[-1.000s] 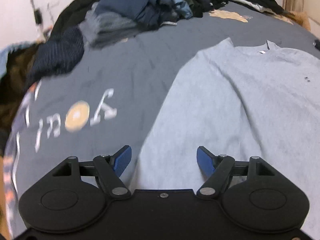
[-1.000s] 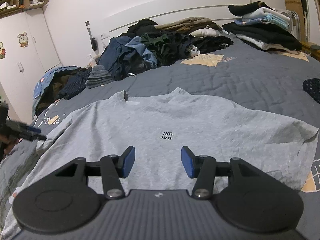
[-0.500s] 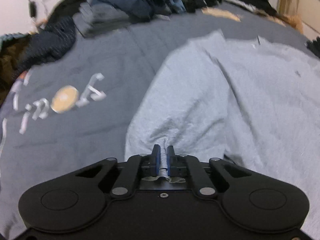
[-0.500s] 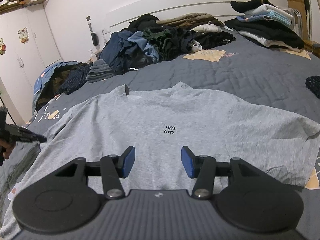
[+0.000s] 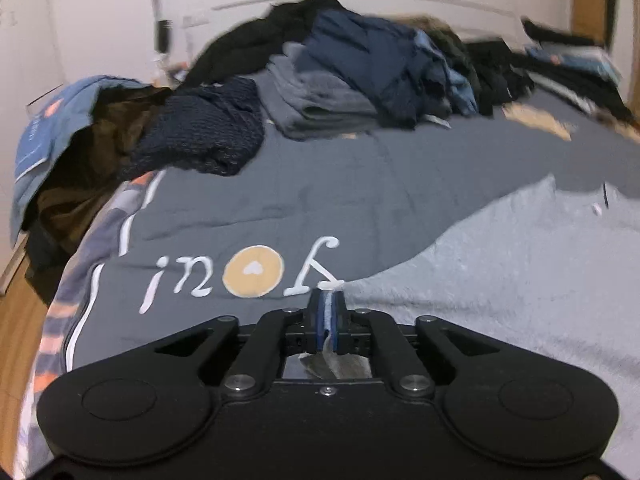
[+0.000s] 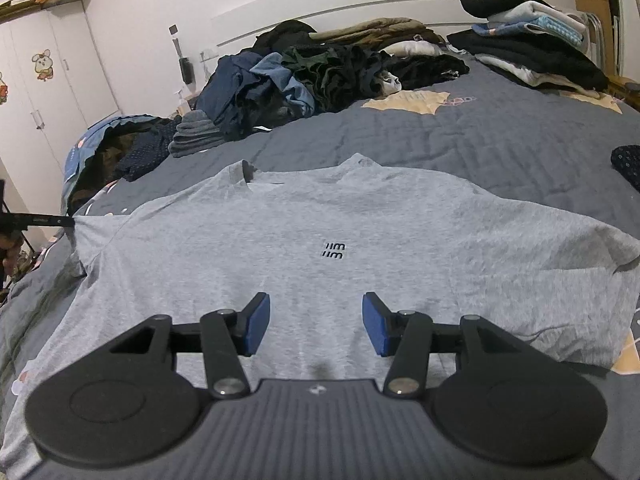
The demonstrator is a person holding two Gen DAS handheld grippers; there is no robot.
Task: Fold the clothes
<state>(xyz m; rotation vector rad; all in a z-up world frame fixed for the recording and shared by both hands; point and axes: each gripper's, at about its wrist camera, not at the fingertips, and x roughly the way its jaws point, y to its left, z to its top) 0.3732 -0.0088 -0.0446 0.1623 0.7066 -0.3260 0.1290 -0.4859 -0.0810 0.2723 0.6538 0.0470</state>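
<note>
While the grey T-shirt (image 6: pixel 320 240) lies spread flat on the dark grey bedspread (image 6: pixel 500 136), collar toward the headboard, its sleeve end at the bed's left edge is pinched between the blue pads of the left gripper (image 5: pixel 327 312). That sleeve is lifted off the cover and pulled taut; a strip of grey cloth shows in the narrow gap between the pads, whose jaws have just eased apart a trifle, grip unbroken. Right gripper (image 6: pixel 316 330) hangs over the shirt's lower hem, jaws spread, nothing between them. Heap of loose dark clothes (image 6: pixel 304 80) near the headboard. Folded stack (image 6: pixel 532 52) at the far right corner. White lettering (image 5: pixel 240 272) on the cover beside the pinched sleeve.
</note>
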